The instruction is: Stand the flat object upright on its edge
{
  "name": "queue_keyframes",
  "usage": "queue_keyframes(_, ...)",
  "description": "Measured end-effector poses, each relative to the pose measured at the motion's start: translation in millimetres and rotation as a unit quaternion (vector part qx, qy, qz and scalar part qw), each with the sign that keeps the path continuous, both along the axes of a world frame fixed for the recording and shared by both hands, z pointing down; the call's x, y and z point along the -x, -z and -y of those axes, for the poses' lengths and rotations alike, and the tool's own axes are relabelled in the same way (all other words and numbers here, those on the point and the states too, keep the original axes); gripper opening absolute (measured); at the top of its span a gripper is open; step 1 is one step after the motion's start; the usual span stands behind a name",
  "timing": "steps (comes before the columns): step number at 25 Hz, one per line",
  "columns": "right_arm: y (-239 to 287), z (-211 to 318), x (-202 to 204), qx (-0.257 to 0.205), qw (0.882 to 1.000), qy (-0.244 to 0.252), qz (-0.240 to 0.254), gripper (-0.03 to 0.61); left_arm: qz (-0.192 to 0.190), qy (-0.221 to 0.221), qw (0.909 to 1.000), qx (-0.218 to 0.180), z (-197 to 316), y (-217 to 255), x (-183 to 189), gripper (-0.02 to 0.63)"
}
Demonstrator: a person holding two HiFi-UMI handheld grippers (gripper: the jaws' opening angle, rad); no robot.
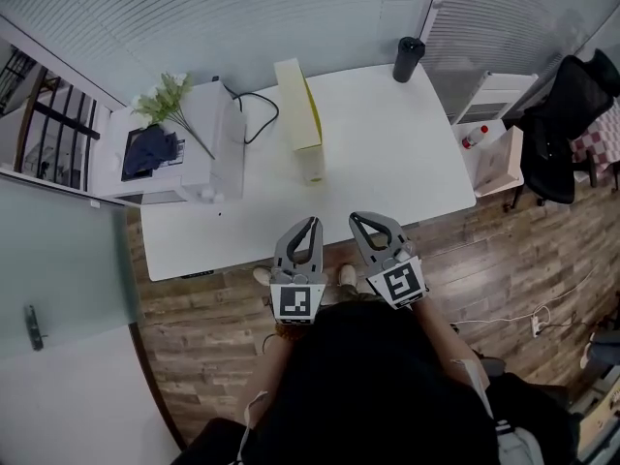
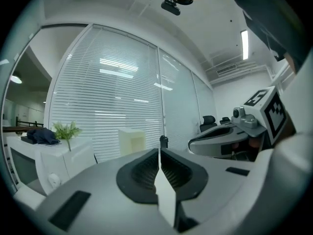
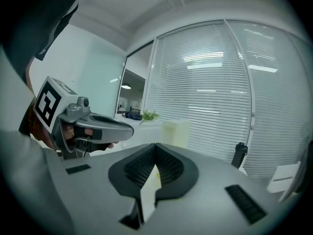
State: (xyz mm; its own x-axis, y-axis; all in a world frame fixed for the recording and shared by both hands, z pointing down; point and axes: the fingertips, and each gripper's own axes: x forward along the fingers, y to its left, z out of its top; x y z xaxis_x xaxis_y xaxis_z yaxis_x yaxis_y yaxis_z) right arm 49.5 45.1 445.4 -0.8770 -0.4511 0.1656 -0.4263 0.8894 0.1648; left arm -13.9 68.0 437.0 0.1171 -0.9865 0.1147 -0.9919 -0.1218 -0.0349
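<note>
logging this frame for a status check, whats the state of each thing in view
left claw: shut, empty, clear of the box
right claw: shut, empty, clear of the box
pale yellow box: upright on its edge on the table, untouched
black bottle: upright at the table's far corner
black cable: lying loose on the table
plant: upright on the white cabinet

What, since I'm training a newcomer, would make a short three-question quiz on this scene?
1. True or false: a tool holds the box.
2. What stands at the table's far right corner? A mug, B bottle, C lamp.
3. Fill in: the left tool and right tool are both ___ (open or shut).
Key: 1 false; 2 B; 3 shut.
</note>
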Motion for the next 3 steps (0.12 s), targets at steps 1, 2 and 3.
queue_keyframes(1, -0.9, -1.4, 1.3, 0.001, 1.000, 0.005, 0.000, 0.006, 0.002, 0.000, 1.0000, 0.004, -0.6, -1.5, -0.5, 0.017)
queue_keyframes(2, -2.0, -2.6, 2.1, 0.002, 1.000, 0.009, -0.001, 0.006, 0.005, -0.001, 1.0000, 0.008, -1.2, -3.0, -1.5, 0.018)
queue_keyframes(3, -3.0, -3.7, 2.7, 0.002, 1.000, 0.014, -0.002, 0.006, 0.008, -0.003, 0.9999, 0.012, -1.8, -4.7, -2.8, 0.017)
